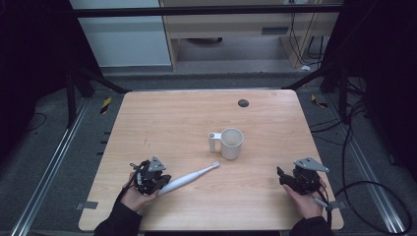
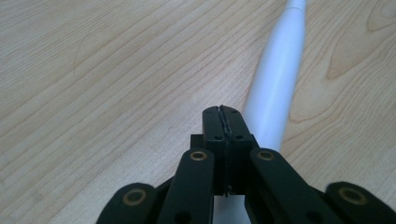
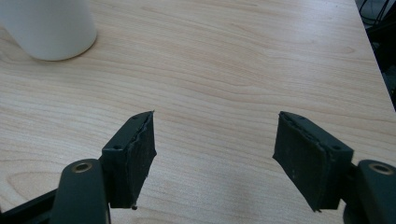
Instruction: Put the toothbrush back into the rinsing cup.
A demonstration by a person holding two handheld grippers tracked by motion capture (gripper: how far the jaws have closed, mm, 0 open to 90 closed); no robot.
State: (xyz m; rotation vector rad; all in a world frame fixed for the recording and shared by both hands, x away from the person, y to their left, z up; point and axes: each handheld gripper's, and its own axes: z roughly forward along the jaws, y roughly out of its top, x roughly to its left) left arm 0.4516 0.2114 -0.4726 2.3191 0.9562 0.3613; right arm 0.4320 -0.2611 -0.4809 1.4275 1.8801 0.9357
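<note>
Left hand-held gripper pressed together beside toothbrush; right hand-held gripper spread; white cup's inside hidden.

The toothbrush runs under the left tongs, its head cut off.

Left gripper: held in the person's left hand at the near left, forearm in a dark sleeve entering from the near edge. Jaws fully closed, pads pressed flat together with nothing between them, pointing right and slightly far. Grey three-cornered plate on top.

Right gripper: held in the right hand at the near right, sleeve likewise dark. Jaws spread wide apart, empty, pointing left toward the middle, low over the desk.
</note>
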